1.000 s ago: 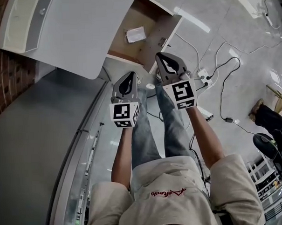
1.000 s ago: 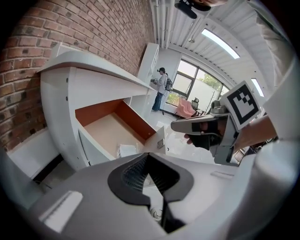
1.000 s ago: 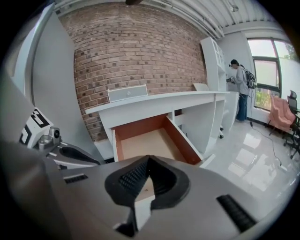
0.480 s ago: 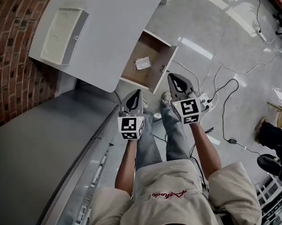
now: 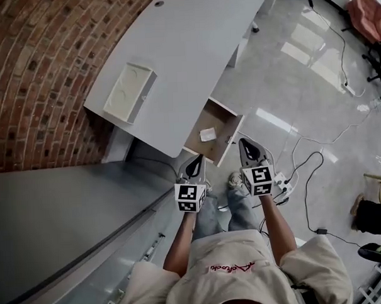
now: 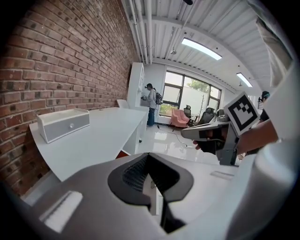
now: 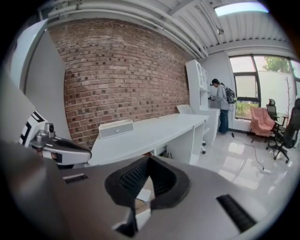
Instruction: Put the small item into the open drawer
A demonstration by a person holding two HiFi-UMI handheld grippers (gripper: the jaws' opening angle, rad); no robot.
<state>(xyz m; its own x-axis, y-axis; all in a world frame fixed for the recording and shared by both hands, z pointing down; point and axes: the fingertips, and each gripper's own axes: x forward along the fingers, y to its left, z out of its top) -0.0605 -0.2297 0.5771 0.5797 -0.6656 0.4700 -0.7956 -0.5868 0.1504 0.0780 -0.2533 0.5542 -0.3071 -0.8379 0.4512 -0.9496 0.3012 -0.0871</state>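
Left claw, head view: your left gripper [image 5: 198, 160] has its jaws closed on nothing and is held off the front edge of the desk [image 5: 192, 47].
Right claw, head view: your right gripper [image 5: 247, 144] is likewise closed and empty, a little farther out from the desk.
Small item, head view: the white small item [image 5: 207, 134] lies inside the open drawer [image 5: 219, 123], which is pulled out from under the desk's front edge, apart from both of your claws.
White box, head view: the white box [image 5: 128, 93] sits on the desk top near its wall side.
Left gripper view: your left gripper's [image 6: 150, 157] tips meet with nothing between them, and the desk [image 6: 103, 140] with the white box [image 6: 63, 124] lies beyond.
Right gripper view: your right gripper's [image 7: 149, 159] tips are also together and empty, pointing at the desk [image 7: 154, 129].
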